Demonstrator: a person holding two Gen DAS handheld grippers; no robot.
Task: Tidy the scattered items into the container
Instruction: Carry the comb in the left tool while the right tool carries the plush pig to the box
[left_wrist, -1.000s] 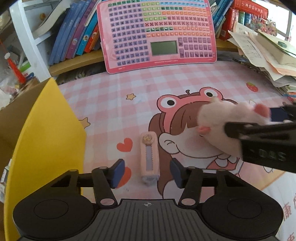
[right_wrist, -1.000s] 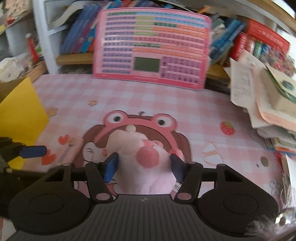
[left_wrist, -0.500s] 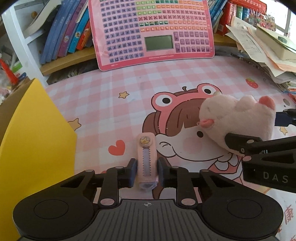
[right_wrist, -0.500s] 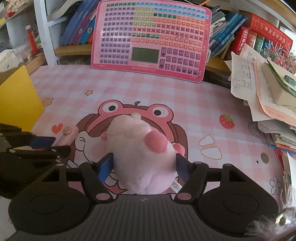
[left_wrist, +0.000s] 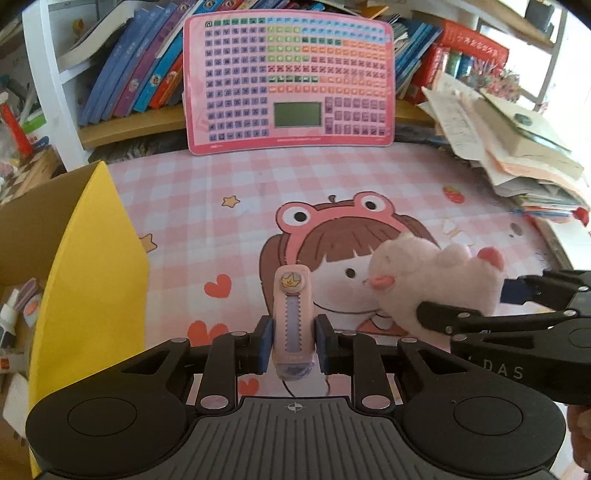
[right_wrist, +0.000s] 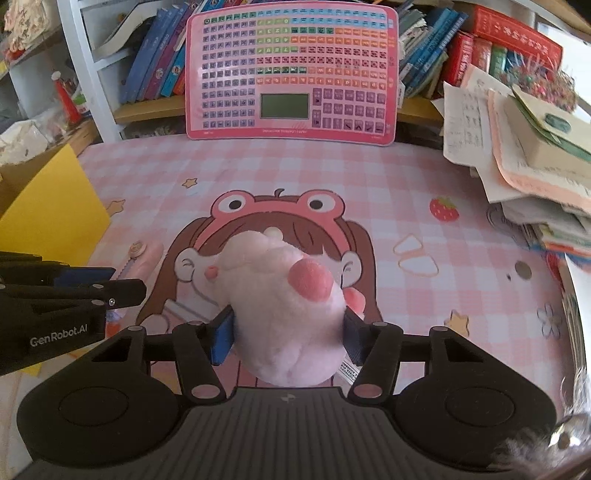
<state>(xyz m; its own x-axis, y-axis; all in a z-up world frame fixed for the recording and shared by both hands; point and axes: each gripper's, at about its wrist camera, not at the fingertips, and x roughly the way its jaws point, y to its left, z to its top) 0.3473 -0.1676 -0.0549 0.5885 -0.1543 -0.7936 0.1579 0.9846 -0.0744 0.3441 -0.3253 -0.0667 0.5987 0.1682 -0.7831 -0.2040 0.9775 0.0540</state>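
My left gripper (left_wrist: 291, 345) is shut on a pink utility knife (left_wrist: 292, 321) with a purple toothed slider, held just above the pink mat. My right gripper (right_wrist: 288, 334) is shut on a pink plush toy (right_wrist: 284, 306) with a darker pink snout, lifted off the mat. The plush (left_wrist: 432, 280) and the right gripper show at the right of the left wrist view. The knife's tip (right_wrist: 142, 254) and the left gripper show at the left of the right wrist view. The yellow cardboard box (left_wrist: 85, 280) stands at the left, open, with small items inside.
A pink toy keyboard board (left_wrist: 290, 85) leans against a bookshelf (left_wrist: 140, 70) at the back. A stack of papers and books (left_wrist: 517, 147) lies at the right. The pink checked mat (left_wrist: 221, 206) has a cartoon girl print.
My left gripper closed on the utility knife and lifted it. My right gripper raised the plush a little. Both views show the desk from slightly higher.
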